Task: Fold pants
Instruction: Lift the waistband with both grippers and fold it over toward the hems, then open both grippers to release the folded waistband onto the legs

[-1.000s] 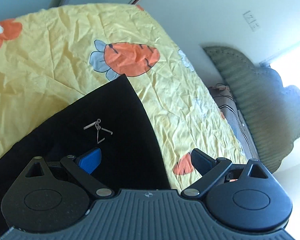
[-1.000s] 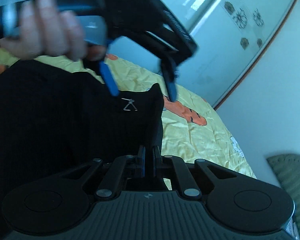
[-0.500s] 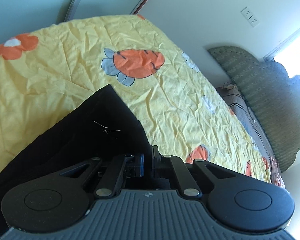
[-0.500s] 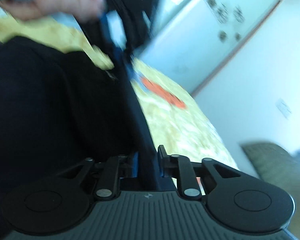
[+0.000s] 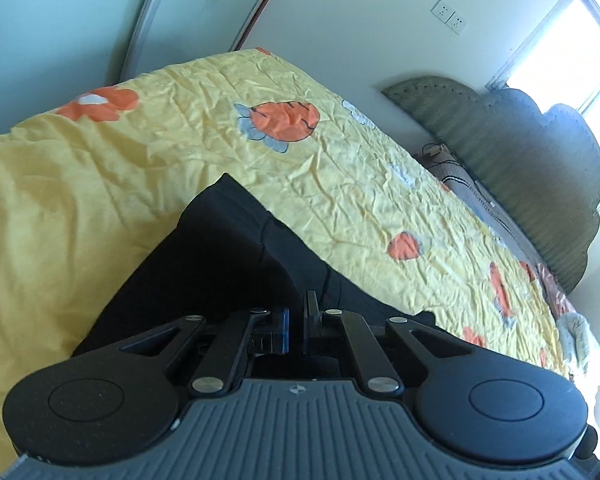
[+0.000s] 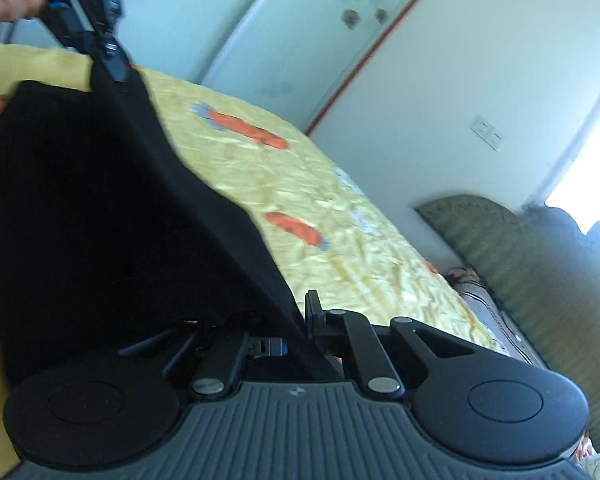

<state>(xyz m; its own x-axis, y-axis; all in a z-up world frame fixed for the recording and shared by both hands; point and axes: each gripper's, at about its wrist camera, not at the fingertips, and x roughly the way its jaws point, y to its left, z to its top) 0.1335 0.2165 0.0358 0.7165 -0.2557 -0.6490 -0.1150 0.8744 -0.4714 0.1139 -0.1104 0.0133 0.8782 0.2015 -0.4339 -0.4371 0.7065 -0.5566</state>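
Black pants (image 5: 220, 264) lie on a yellow bedsheet with orange prints (image 5: 340, 168). My left gripper (image 5: 296, 320) is shut on the pants' edge close in front of the camera. In the right wrist view the pants (image 6: 100, 216) hang as a taut black sheet. My right gripper (image 6: 298, 320) is shut on their near edge. The left gripper (image 6: 112, 64) also shows at the top left of that view, held by a hand, pinching the far end of the same edge above the bed.
A green padded headboard (image 5: 520, 152) and striped pillows (image 5: 468, 188) are at the bed's right end. A white wall with sockets (image 5: 448, 18) and a glass wardrobe door (image 6: 300, 32) stand behind the bed (image 6: 340, 220).
My left gripper closed on the pants' edge. Both grippers lifted the edge off the bed and drew it taut between them.
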